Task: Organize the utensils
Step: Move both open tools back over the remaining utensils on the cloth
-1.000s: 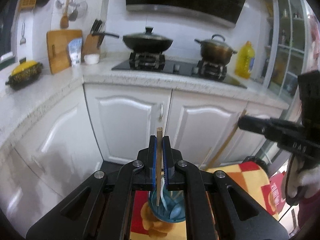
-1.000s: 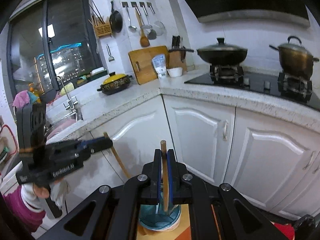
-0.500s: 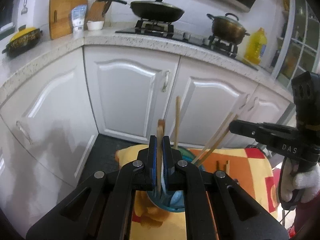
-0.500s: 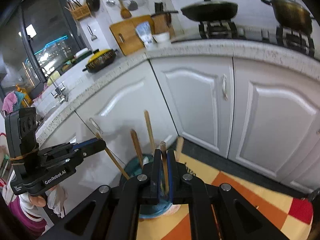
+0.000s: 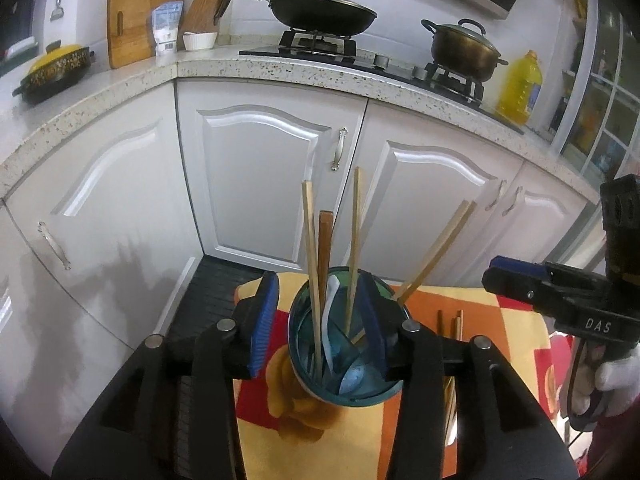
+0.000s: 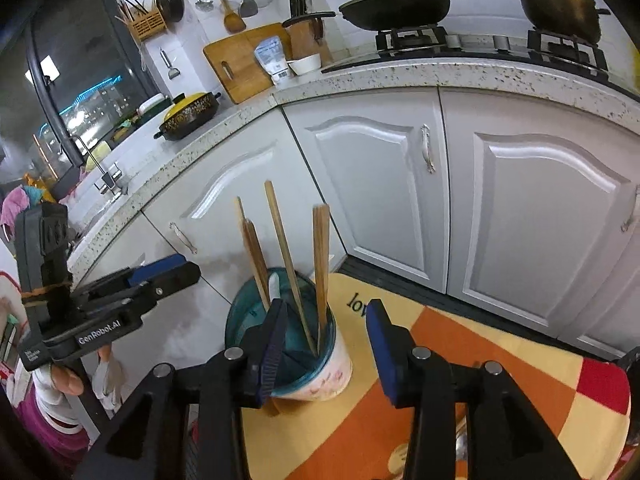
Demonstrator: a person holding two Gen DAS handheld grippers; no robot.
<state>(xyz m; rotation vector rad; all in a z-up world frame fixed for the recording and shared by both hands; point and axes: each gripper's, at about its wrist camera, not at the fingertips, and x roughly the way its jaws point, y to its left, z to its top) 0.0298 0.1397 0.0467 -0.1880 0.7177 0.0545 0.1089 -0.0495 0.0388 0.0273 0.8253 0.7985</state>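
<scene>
Left wrist view alone shows loose chopsticks [image 5: 450, 326] lying on the orange-yellow cloth [image 5: 492, 320] right of the cup [image 5: 348, 384]; also a white spoon [image 5: 332, 312] inside it. Right wrist view alone shows the sink tap [image 6: 94, 162] and the cup's pale patterned outer wall [image 6: 320, 376]. Cup stands on the cloth in front of white cabinets [image 6: 384, 184], several wooden chopsticks [image 6: 286, 264] upright in it. Left gripper [image 5: 320, 326] jaws opening, pads wide apart over the cup rim, clamping nothing. Right gripper [image 6: 326, 348] jaws opening, empty, just beside the cup.
</scene>
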